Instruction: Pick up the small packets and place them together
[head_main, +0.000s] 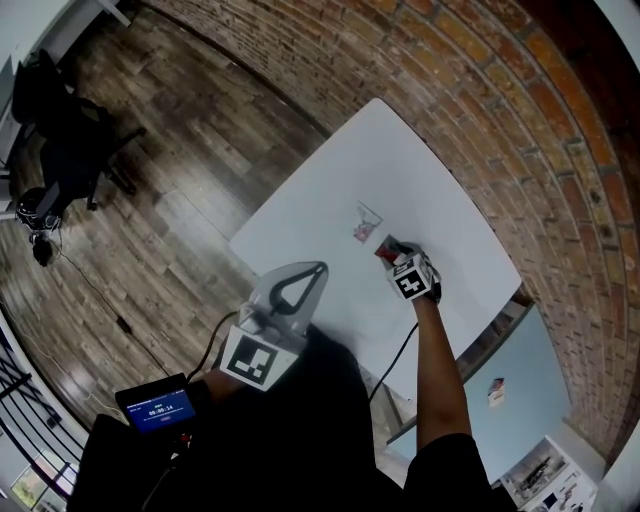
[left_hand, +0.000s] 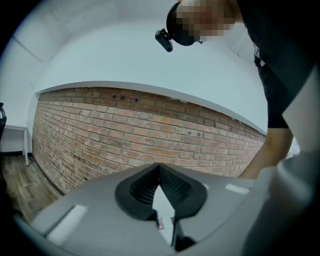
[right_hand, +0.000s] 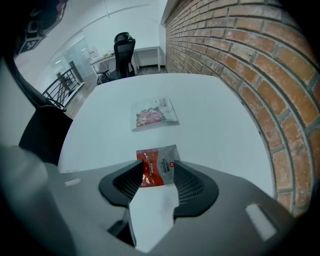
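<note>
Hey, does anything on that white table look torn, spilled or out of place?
Nothing stands out. The red packet lies flat and intact between the open jaws of the right claw, and the pale packet lies flat farther along the table, apart from it. No spill or tear shows.

Head view: high above white table, facing steeply down. Right gripper view: low over table, close, facing along it; shares tabletop and red packet with head view. Left gripper view: back from table's near edge, facing brick wall beyond it
</note>
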